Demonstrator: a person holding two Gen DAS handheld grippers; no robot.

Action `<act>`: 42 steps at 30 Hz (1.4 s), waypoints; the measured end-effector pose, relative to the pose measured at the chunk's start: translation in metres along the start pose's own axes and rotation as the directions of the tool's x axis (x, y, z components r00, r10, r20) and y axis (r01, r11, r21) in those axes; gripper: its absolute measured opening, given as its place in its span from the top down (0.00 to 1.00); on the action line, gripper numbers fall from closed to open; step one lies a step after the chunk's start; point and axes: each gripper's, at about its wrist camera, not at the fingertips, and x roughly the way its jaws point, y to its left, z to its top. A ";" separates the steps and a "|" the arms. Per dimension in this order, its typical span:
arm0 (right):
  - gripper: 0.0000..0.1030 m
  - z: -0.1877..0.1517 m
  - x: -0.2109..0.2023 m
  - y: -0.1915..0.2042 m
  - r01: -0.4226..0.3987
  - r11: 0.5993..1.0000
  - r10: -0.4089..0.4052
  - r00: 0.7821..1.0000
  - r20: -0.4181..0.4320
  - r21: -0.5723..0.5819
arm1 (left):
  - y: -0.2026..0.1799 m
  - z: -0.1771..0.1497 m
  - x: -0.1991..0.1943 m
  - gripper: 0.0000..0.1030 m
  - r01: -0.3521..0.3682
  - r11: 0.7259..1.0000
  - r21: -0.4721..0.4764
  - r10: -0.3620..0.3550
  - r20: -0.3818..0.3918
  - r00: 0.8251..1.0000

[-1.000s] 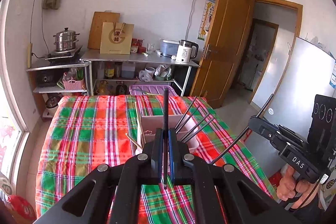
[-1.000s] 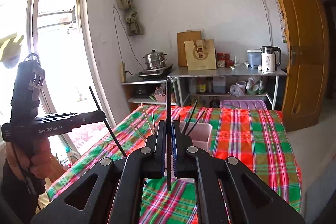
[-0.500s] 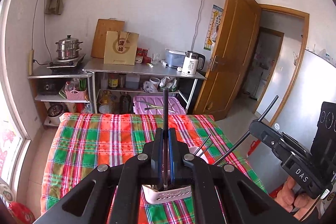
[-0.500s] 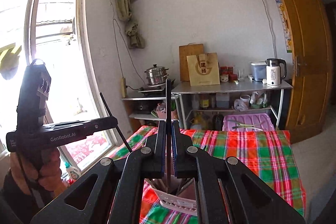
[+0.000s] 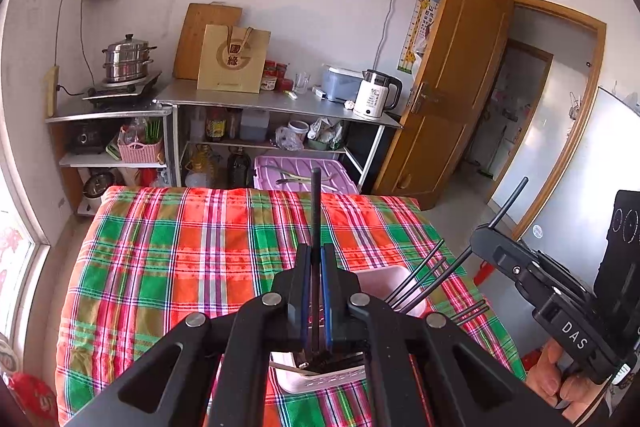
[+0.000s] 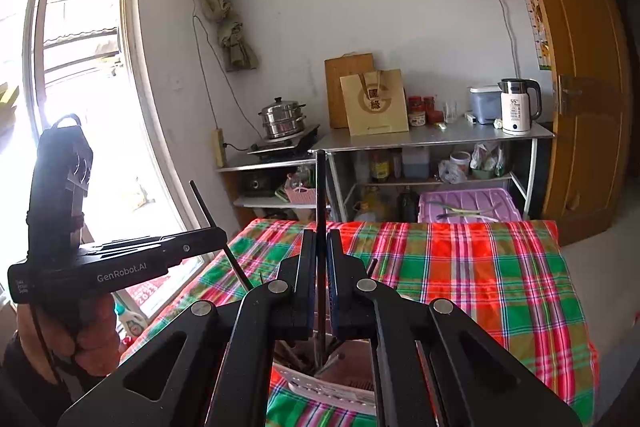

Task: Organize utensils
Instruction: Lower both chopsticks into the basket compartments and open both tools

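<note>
In the left wrist view my left gripper is shut on a black chopstick that stands upright between its fingers. Its lower end hangs over the pale pink utensil holder, which sits directly below the fingers. Several black chopsticks lean out of the holder to the right. My right gripper comes in from the right, also gripping a chopstick. In the right wrist view my right gripper is shut on its own upright black chopstick above the holder. The left gripper shows at the left.
The holder stands on a table with a red and green plaid cloth. Beyond it are a steel shelf with a kettle, a paper bag and a steamer pot, a purple bin, a wooden door and a window.
Both grippers have moved forward over the table. The holder, which lay ahead of the fingers, now sits beneath them. Each gripper has kept its chopstick.
</note>
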 end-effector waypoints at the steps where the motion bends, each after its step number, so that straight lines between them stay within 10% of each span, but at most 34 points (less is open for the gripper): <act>1: 0.95 -0.002 0.003 -0.002 0.002 1.000 -0.002 1.000 -0.010 0.004 | 0.002 -0.002 0.003 0.96 -0.001 1.000 -0.003 0.001 -0.007 1.000; 42: 0.92 -0.012 0.005 0.001 0.048 0.998 -0.051 0.996 -0.071 -0.047 | -0.015 -0.024 0.021 0.95 -0.057 0.996 0.063 0.061 -0.062 0.996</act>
